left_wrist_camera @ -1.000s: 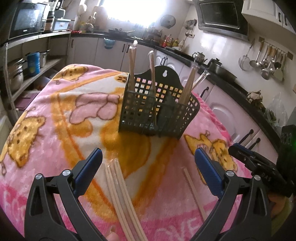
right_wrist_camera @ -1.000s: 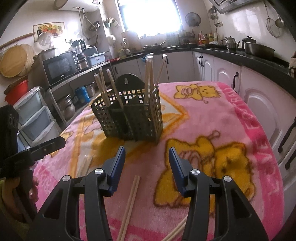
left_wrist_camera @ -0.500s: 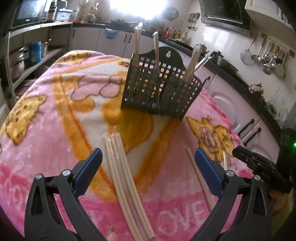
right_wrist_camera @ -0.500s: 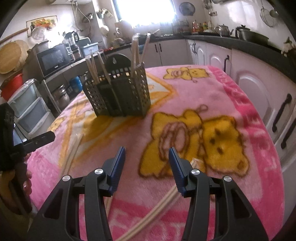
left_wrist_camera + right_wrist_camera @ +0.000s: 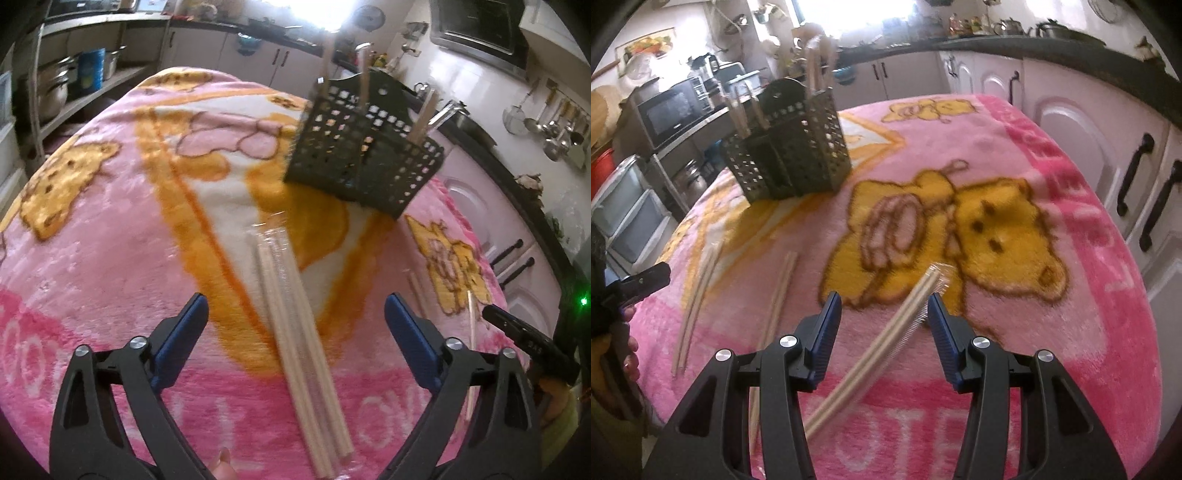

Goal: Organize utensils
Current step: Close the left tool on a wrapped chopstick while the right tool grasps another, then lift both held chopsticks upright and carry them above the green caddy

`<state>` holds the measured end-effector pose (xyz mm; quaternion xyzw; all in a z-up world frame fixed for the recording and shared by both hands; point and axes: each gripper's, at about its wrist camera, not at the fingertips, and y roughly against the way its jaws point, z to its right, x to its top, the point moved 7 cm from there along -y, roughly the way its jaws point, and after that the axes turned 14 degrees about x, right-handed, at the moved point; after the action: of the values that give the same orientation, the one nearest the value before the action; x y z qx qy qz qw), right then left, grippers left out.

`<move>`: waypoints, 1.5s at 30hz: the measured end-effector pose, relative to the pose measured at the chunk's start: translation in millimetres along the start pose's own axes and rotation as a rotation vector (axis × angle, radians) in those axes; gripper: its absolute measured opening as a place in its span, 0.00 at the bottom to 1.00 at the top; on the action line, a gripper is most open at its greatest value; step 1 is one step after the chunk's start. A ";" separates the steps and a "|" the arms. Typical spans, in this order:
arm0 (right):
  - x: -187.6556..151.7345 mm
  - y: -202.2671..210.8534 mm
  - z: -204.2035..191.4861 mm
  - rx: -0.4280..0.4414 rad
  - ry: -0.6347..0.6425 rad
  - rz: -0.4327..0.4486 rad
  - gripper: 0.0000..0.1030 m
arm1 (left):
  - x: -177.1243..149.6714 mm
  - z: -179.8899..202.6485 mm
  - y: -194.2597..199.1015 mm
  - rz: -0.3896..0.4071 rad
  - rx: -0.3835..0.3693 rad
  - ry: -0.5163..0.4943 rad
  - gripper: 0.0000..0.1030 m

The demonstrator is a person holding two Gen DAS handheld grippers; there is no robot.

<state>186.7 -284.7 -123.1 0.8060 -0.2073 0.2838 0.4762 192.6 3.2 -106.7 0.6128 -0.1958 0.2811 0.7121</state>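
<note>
A dark perforated utensil basket (image 5: 365,158) stands on the pink blanket (image 5: 110,229) with several chopsticks upright in it. A wrapped bundle of wooden chopsticks (image 5: 295,314) lies between the jaws of my left gripper (image 5: 295,328); the jaws are closing, and the pads are clear of the bundle. In the right wrist view the basket (image 5: 790,158) is at the far left. My right gripper (image 5: 884,325) is open low over another wrapped pair of chopsticks (image 5: 905,314), which lies slanted between its jaws and close to the right pad (image 5: 942,332).
Loose chopsticks (image 5: 779,295) and a further pair (image 5: 698,295) lie on the blanket left of my right gripper. White cabinets (image 5: 1089,155) with black handles run along the blanket's right edge. Shelves with pots (image 5: 62,85) stand at far left.
Both grippers have come down toward the blanket. The left one now straddles its chopstick bundle with narrower jaws. The right one swung right, away from the basket, over the wrapped pair.
</note>
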 end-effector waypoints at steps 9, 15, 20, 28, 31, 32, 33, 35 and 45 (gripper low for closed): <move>-6.9 -13.4 24.6 -0.002 -0.108 -0.068 0.46 | 8.4 -17.0 -30.9 -0.083 0.034 0.009 0.58; 1.0 -27.2 30.2 0.037 -0.160 -0.104 0.45 | 20.9 -16.9 -50.2 -0.152 -0.033 0.053 0.44; 10.6 -38.1 31.0 0.085 -0.214 -0.112 0.30 | 28.9 -14.4 -61.9 -0.178 -0.030 0.022 0.34; 20.7 -52.5 26.4 0.155 -0.243 -0.121 0.07 | 37.7 -23.6 -72.1 -0.206 -0.011 -0.018 0.09; 25.2 -55.2 21.0 0.168 -0.229 -0.122 0.06 | 38.1 -26.9 -72.1 -0.204 -0.021 -0.025 0.07; 26.9 -55.1 19.2 0.172 -0.226 -0.118 0.06 | 37.4 -28.8 -70.6 -0.205 -0.025 -0.024 0.06; 29.5 -55.6 17.0 0.175 -0.220 -0.115 0.06 | 36.9 -29.4 -70.0 -0.206 -0.027 -0.022 0.06; 34.5 -56.6 11.9 0.179 -0.204 -0.113 0.06 | 35.6 -32.4 -68.1 -0.212 -0.035 -0.011 0.06; 60.9 -61.5 -22.3 0.214 -0.111 -0.100 0.06 | 39.9 -34.1 -79.5 -0.275 -0.103 0.053 0.03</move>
<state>263.9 -240.6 -114.6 0.8760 -0.1613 0.2354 0.3887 271.8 35.8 -148.3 0.5888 -0.1055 0.1867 0.7793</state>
